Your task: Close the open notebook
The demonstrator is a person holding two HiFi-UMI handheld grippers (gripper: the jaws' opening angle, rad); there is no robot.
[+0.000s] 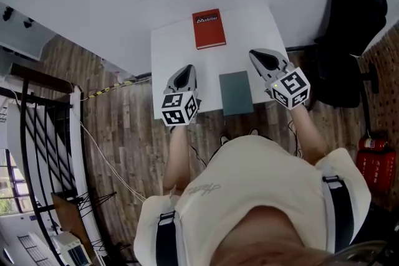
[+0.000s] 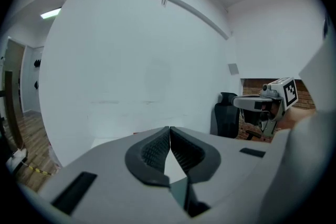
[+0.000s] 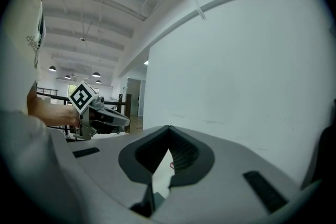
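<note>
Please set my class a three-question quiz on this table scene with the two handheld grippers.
1. True or false: the red book lies nearer the person than the grey notebook.
2. On the left gripper, the fingers are: A) wide apart; B) together with nothing between them; C) clamped on the notebook.
3. Does the grey notebook lie open or closed?

Key: 1 false; 2 B; 3 closed.

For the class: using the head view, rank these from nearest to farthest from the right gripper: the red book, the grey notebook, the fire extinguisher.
1. Grey notebook, just left of the right gripper.
2. Red book, farther ahead and left.
3. Fire extinguisher, on the floor at right.
</note>
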